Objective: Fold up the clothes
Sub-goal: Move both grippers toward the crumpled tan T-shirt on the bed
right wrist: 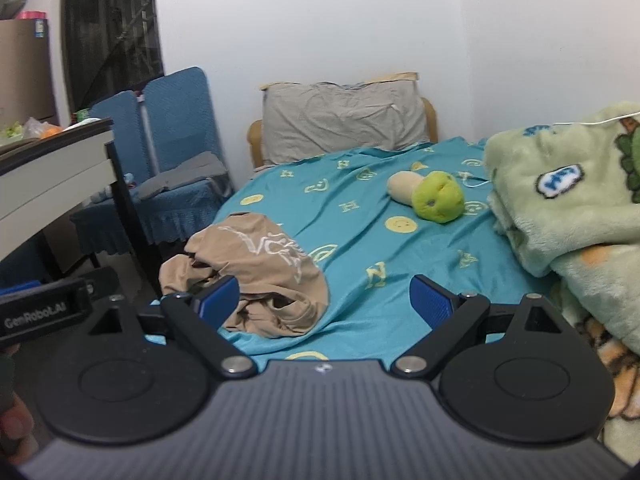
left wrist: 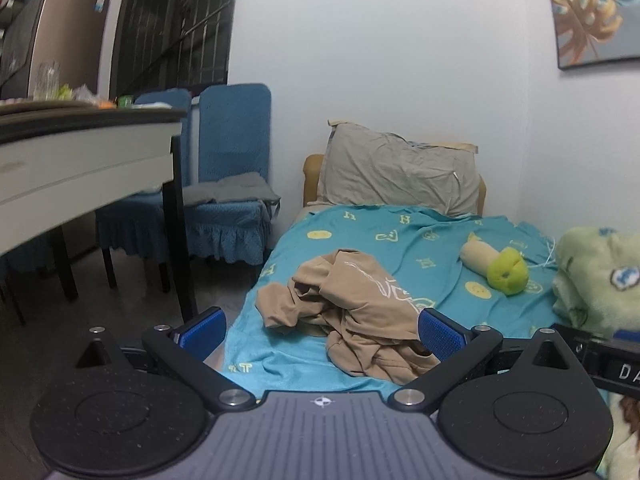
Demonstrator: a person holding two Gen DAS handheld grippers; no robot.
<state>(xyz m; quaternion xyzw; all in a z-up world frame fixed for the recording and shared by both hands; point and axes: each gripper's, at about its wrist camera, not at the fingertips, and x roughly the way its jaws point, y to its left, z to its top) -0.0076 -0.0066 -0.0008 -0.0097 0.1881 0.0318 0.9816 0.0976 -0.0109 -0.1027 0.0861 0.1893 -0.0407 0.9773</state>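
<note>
Two hand-held grippers hang over the bed's foot, the left hand-held gripper (left wrist: pixel 322 326) and right hand-held gripper (right wrist: pixel 325 298) both spread wide and empty, likely ready to grab the crumpled tan shirt (left wrist: pixel 352 312) heaped on the teal bedsheet (right wrist: pixel 360 240) near its left edge.

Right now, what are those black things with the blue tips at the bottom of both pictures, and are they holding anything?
Those are two grabbing tools that a person holds, one in each hand. Each tool has a small camera looking forward along its jaws, so one picture comes from the left gripper and the other from the right gripper. Both have their jaws spread wide and hold nothing. In front of them is a bed with a teal sheet. On it lie a crumpled tan shirt waiting to be folded, a green and cream plush toy, a grey pillow and a fuzzy green blanket.
</note>
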